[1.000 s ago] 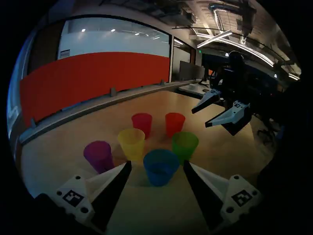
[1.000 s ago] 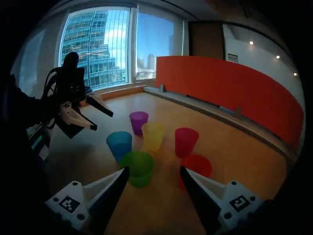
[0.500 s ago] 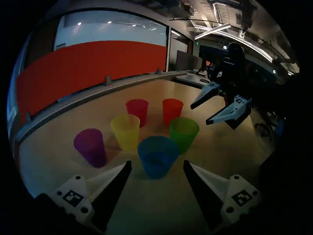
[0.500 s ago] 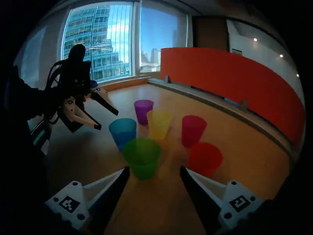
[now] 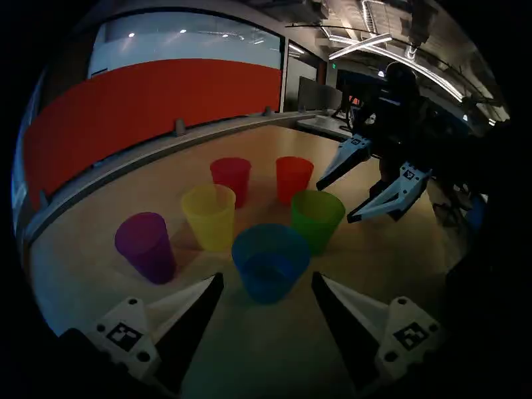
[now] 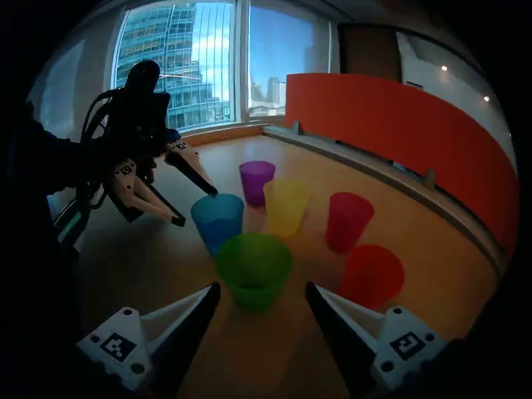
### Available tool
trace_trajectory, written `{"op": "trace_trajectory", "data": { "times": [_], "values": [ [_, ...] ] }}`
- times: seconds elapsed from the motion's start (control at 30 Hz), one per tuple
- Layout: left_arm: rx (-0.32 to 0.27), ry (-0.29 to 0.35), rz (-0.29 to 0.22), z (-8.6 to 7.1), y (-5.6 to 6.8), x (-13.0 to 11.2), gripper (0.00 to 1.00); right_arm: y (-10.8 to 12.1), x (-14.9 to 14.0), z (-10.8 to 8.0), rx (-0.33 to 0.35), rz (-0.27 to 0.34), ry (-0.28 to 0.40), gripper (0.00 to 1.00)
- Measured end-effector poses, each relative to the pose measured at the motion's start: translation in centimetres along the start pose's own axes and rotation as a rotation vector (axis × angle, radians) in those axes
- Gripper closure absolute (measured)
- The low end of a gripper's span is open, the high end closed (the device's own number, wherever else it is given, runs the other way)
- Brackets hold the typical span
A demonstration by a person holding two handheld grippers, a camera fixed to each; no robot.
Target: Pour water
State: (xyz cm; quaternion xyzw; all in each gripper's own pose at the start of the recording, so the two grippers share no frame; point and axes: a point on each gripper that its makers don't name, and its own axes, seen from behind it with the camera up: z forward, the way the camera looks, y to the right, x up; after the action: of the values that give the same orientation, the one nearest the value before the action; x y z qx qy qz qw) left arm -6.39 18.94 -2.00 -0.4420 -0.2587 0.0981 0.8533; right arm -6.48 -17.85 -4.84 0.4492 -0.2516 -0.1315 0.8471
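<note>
White tongs [image 5: 266,275] with black inner faces carry square black-and-white markers [image 5: 124,336].

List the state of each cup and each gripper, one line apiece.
blue cup: upright, not gripped, contents unclear
green cup: upright, not gripped
yellow cup: upright
purple cup: upright
crimson cup: upright
orange-red cup: upright
left gripper: open, holding nothing, facing the blue cup
right gripper: open, holding nothing, facing the green cup
</note>
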Motion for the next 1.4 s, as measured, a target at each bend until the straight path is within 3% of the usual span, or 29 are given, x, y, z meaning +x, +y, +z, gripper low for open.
{"op": "trace_trajectory", "data": {
  "times": [0.7, 1.4],
  "values": [
    [-0.049, -0.044, 0.030, 2.7, 0.7, -0.1, 0.01, -0.7, 0.7, 3.7, 0.050, -0.020, -0.015, 0.01],
    [-0.045, -0.036, -0.003, 3.4, 0.3, 0.5, 0.02, -0.8, 0.4, 4.2, 0.059, -0.043, -0.030, 0.04]
  ]
}}
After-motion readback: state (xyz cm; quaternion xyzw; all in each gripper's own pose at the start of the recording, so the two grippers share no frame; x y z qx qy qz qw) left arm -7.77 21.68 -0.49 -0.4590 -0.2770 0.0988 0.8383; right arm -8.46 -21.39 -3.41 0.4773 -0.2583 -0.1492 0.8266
